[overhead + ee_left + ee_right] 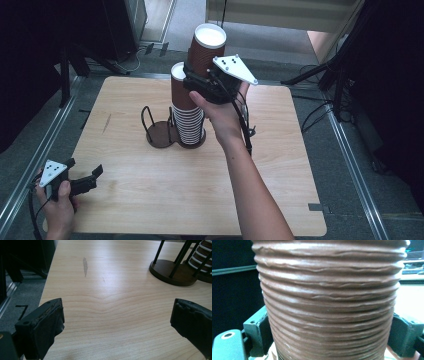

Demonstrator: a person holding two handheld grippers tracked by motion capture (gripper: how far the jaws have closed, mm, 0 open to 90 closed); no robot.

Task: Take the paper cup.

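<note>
Over at the near left corner of the pale wooden bench the left gripper idles, fingers spread wide on nothing; midway stands a dark wire holder, one ring bare, the other bearing a stack of ribbed brown paper cups; just above it the right gripper has clamped one ribbed brown paper cup, upright, tilted slightly, directly over the stack.

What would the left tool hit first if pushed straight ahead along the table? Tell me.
Probably nothing soon: the left tool stands open over bare table. The empty cup holder base sits ahead but off to its right, so whether it would be struck is unclear.
</note>
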